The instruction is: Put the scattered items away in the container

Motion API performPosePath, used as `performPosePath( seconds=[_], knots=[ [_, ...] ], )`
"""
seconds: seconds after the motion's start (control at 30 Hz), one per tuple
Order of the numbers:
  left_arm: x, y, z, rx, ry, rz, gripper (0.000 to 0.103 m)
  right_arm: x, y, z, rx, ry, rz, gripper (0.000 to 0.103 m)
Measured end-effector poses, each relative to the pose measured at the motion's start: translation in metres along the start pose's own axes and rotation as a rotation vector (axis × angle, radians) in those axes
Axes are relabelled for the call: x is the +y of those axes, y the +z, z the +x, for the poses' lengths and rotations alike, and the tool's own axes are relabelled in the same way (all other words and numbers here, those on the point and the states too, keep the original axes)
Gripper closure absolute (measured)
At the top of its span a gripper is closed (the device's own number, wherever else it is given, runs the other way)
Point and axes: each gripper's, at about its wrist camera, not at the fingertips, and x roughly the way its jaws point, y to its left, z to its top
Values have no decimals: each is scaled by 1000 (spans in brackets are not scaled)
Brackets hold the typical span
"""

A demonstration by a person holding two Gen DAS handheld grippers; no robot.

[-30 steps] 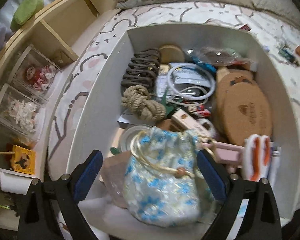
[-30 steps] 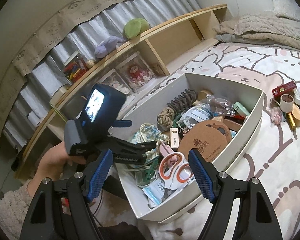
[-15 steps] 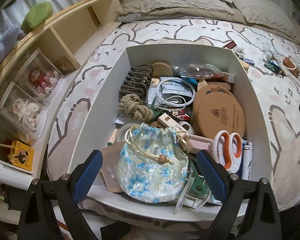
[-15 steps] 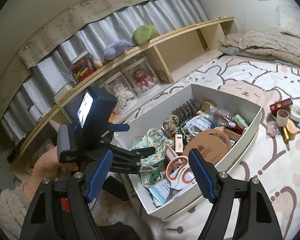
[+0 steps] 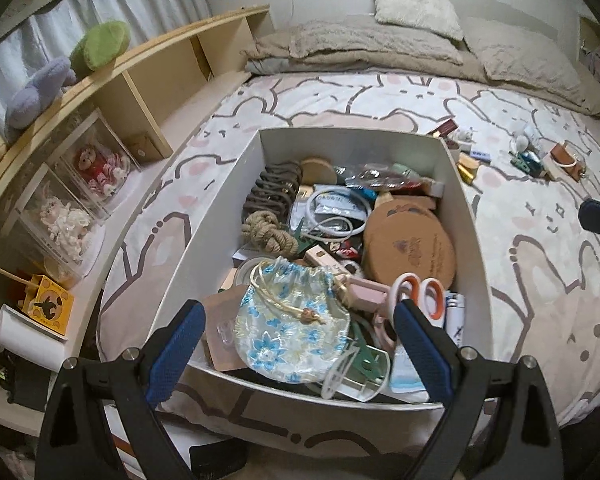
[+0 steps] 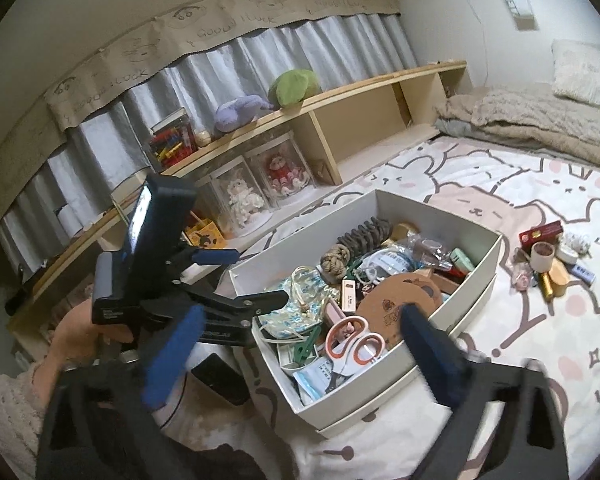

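The white box (image 5: 203, 216) sits on the bunny-print bed, full of small things: a blue floral pouch (image 5: 291, 332), orange-handled scissors (image 5: 420, 292), cork discs (image 5: 408, 248) and a rope knot (image 5: 265, 232). My left gripper (image 5: 297, 344) hovers open above the box's near end, nothing between its pads. In the right wrist view the box (image 6: 452, 320) lies ahead, and my right gripper (image 6: 300, 356) is blurred, its jaws opening with nothing held between them. The left gripper (image 6: 243, 278), held by a hand (image 6: 75, 340), reaches in from the left. Scattered items (image 6: 544, 256) lie right of the box.
More loose pieces (image 5: 532, 158) lie on the bed beyond the box's far right corner. A wooden shelf (image 5: 147, 80) with doll cases and plush toys runs along the left. Folded blankets and pillows (image 5: 380, 40) are at the bed's head.
Both grippers have drawn back and up from the box, so more of the bed shows. The right gripper's jaws have spread wider. The pouch stays in the box.
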Motion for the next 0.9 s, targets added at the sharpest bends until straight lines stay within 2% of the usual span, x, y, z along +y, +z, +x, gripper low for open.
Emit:
performPosePath(
  seconds=[0.3,0.33,0.57,0.9],
  knots=[
    [-10,-4,-31,-70,-23,-19,7,10,-2,-20,-37,-52,-58,0],
    [-10,-5,-33,-78,-24,-24,0,10,-2,-22,-42,-56,-62,0],
    [-19,-10,-59,-143,-58,-56,0,6,-6,-39,-72,-94,-64,0],
    [-39,-16,-85,-199,-80,-50,0,-2,-15,-62,-90,-158,-74,0]
  ],
)
